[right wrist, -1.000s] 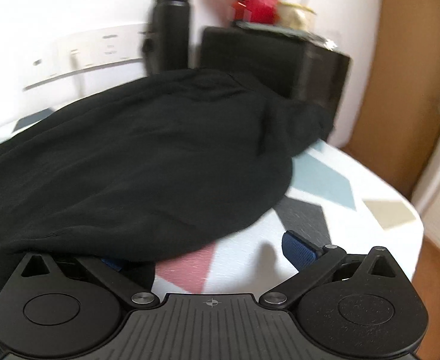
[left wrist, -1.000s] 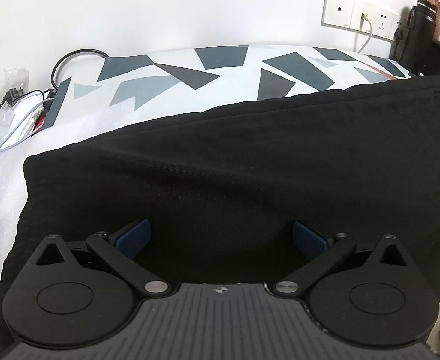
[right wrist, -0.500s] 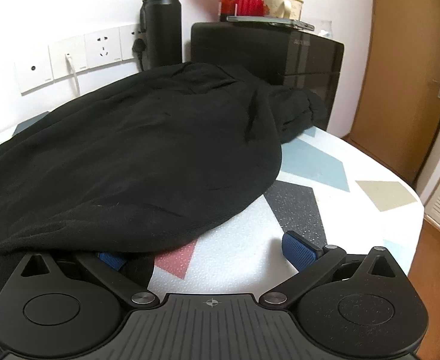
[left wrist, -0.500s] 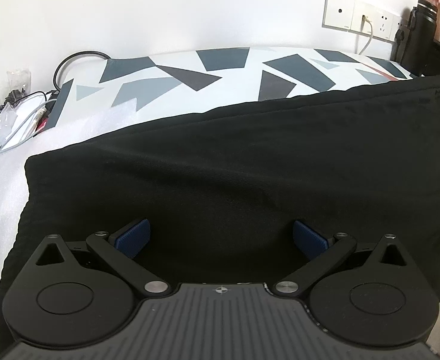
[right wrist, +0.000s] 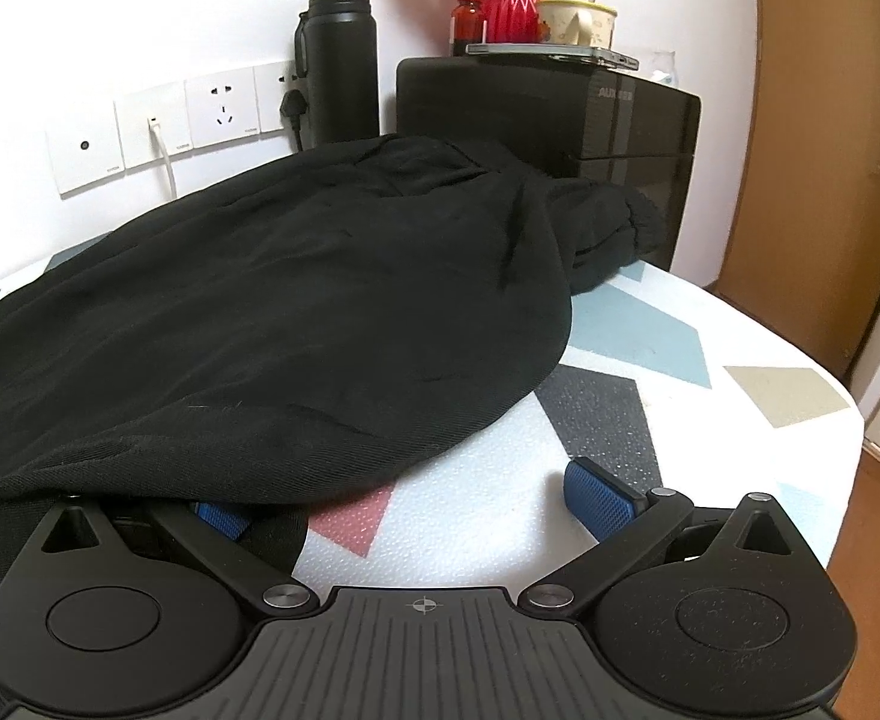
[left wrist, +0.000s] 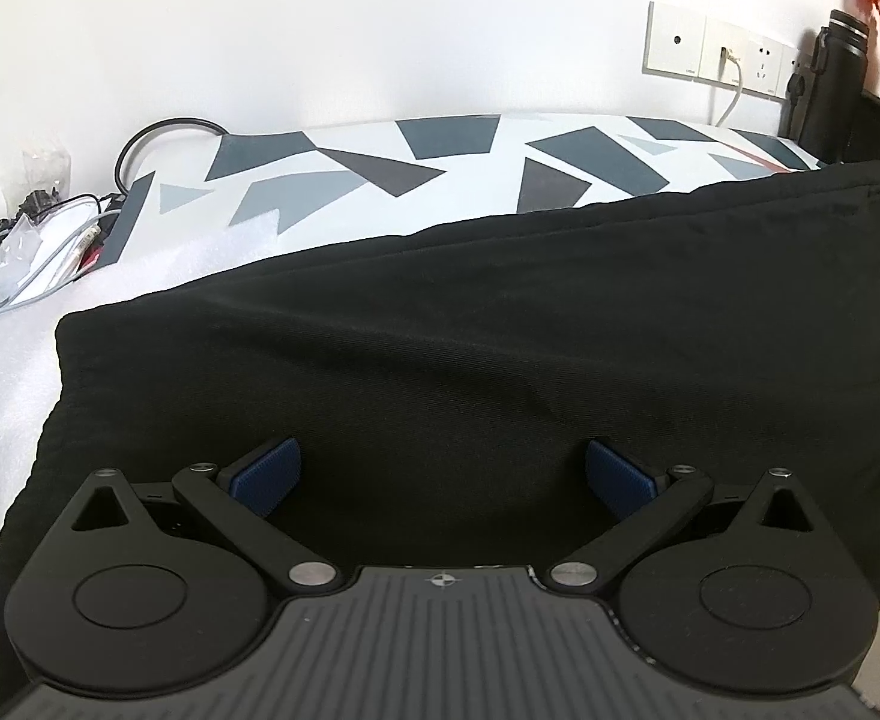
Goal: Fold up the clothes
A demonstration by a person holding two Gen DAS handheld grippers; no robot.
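A black garment [left wrist: 500,330] lies spread across a table [left wrist: 350,162] covered in a white cloth printed with grey, blue and pink geometric shapes. The left gripper [left wrist: 443,474] sits over the near part of the fabric, its blue-padded jaws wide apart and holding nothing. The right gripper [right wrist: 413,498] is at the garment's [right wrist: 272,300] near edge, jaws also wide; its left pad is tucked under the hem while the right pad is over bare tablecloth. Against the wall stand a black flask [right wrist: 341,60], wall sockets [right wrist: 170,126], a black appliance [right wrist: 560,114] and a red vase [right wrist: 509,0] of orange flowers.
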